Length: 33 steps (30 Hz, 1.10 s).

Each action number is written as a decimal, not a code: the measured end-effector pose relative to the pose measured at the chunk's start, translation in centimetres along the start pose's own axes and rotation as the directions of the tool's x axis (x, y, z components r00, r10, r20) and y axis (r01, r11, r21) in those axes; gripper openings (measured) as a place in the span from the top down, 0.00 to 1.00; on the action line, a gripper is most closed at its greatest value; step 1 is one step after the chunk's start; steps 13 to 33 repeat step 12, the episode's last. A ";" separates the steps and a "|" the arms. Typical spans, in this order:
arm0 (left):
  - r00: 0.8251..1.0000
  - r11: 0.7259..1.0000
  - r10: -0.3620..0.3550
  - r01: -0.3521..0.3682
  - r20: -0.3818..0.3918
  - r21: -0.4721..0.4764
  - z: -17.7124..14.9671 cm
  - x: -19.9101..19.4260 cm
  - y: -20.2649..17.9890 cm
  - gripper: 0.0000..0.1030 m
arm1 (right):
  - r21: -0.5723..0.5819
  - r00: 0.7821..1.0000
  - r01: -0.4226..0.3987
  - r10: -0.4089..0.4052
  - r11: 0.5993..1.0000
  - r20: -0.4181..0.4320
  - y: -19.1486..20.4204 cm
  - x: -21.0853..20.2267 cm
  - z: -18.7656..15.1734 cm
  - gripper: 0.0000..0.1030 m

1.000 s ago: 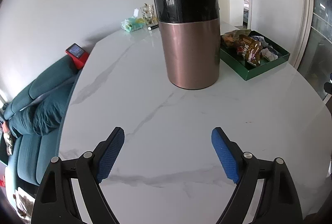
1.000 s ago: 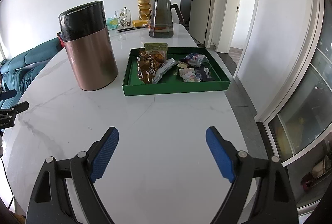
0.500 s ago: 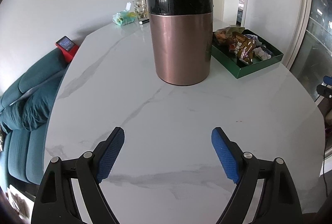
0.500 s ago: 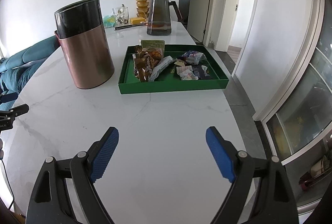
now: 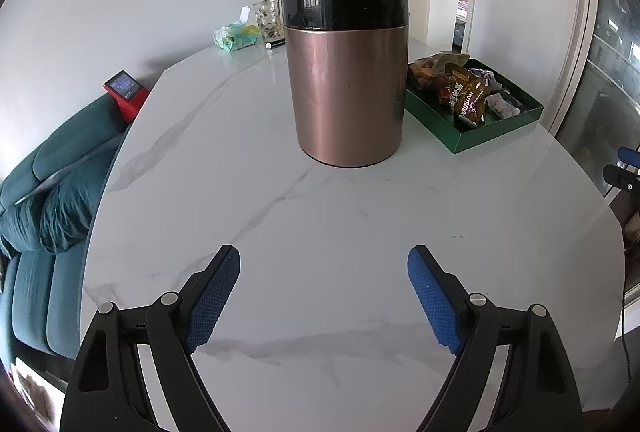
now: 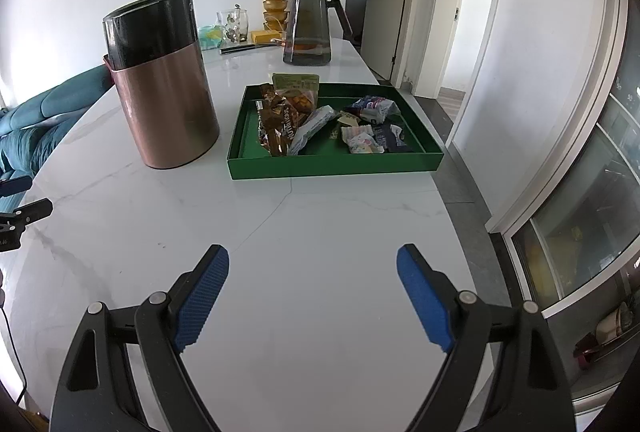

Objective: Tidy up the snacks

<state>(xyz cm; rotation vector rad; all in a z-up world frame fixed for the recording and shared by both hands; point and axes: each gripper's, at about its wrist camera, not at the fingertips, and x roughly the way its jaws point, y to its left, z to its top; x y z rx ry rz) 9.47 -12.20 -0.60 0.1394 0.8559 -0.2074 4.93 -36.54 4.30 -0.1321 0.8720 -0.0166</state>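
Observation:
A green tray (image 6: 336,166) on the white marble table holds several snack packets: a brown wrapper (image 6: 276,124), an orange-snack bag (image 6: 298,92) and small pale packets (image 6: 362,142). The tray also shows in the left wrist view (image 5: 496,134) at right. A copper bin with a black top (image 5: 348,72) stands left of the tray (image 6: 164,92). My left gripper (image 5: 324,296) is open and empty, facing the bin. My right gripper (image 6: 312,296) is open and empty, well short of the tray.
A dark glass pitcher (image 6: 308,26), gold bowls (image 6: 275,6), a glass jar (image 6: 233,26) and a tissue pack (image 5: 236,36) stand at the table's far end. A teal sofa (image 5: 44,200) lies left; the table edge and a glass door (image 6: 580,192) lie right.
The left gripper has turned a little left, so the bin sits further right in its view. The right gripper has moved slightly closer to the tray. Both stay open.

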 end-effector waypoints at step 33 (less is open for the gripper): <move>1.000 1.000 0.001 -0.001 0.005 0.002 0.1 -0.1 0.1 0.20 | -0.002 1.000 -0.002 0.002 1.000 -0.005 -0.1 0.3 0.0 0.00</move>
